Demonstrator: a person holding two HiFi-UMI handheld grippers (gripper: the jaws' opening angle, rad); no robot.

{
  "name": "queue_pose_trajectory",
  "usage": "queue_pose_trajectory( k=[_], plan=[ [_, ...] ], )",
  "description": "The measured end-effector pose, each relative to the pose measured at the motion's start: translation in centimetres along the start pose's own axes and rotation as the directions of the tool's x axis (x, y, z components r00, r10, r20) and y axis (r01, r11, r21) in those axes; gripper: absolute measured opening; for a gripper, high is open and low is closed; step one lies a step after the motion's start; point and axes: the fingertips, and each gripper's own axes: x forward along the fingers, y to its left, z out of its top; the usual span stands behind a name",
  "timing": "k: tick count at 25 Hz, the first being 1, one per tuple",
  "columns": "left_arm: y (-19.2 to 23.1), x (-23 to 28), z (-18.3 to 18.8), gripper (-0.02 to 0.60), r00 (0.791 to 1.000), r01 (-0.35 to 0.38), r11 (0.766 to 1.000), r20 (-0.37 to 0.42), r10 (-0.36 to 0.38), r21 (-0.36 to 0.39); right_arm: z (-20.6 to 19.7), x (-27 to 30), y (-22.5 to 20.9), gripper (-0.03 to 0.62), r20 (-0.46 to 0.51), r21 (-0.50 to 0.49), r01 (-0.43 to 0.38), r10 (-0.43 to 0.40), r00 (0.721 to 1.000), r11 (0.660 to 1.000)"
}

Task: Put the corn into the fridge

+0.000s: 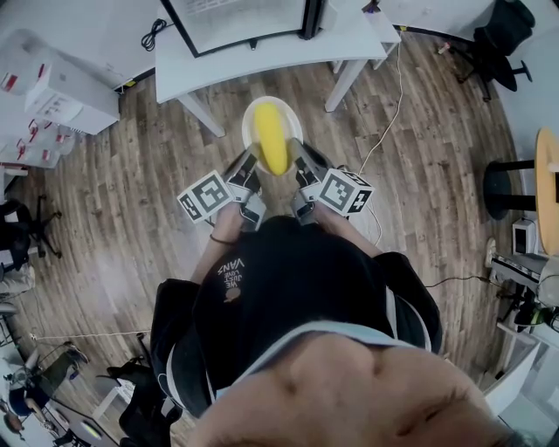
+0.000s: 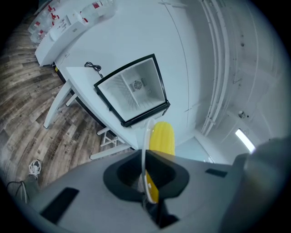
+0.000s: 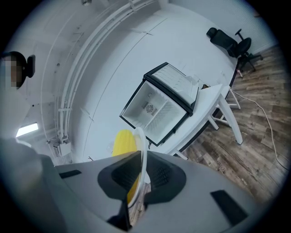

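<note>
Fingers of my left gripper (image 1: 249, 168) and right gripper (image 1: 300, 166) pinch opposite edges of a white plate (image 1: 251, 118), one from each side. Yellow corn (image 1: 272, 140) lies on the plate, held above the wood floor (image 1: 131, 175), just short of the white worktop (image 1: 262, 61) where the fridge (image 2: 134, 88) stands open.

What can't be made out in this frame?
Head view: the top edge cuts off the fridge.
Both gripper views: the plate is edge-on, its lower rim buried in the left tongs and right tongs; it hides part of the corn.
</note>
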Motion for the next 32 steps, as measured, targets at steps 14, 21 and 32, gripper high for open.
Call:
queue_pose_trajectory(
  k=[14,21,32],
  plan=[
    [2.4,3.7,7.6,0.031,0.999,0.014,1.0,-0.029,-0.014,-0.002,2.6,8.1,-0.2,0.031,0.02,0.004,0.025,-0.025,1.0,1.0],
    [4.2,5.3,10.6,0.031,0.999,0.015,1.0,-0.051,-0.016,-0.018,3.1,11.7,-0.8,0.031,0.023,0.01,0.049,-0.049,0.999,0.999],
    [5.6,7.1,15.0,0.031,0.996,0.037,0.999,-0.085,-0.037,-0.006,4.3,16.3,-0.5,0.031,0.057,0.008,0.073,-0.074,0.996,0.997]
  ],
)
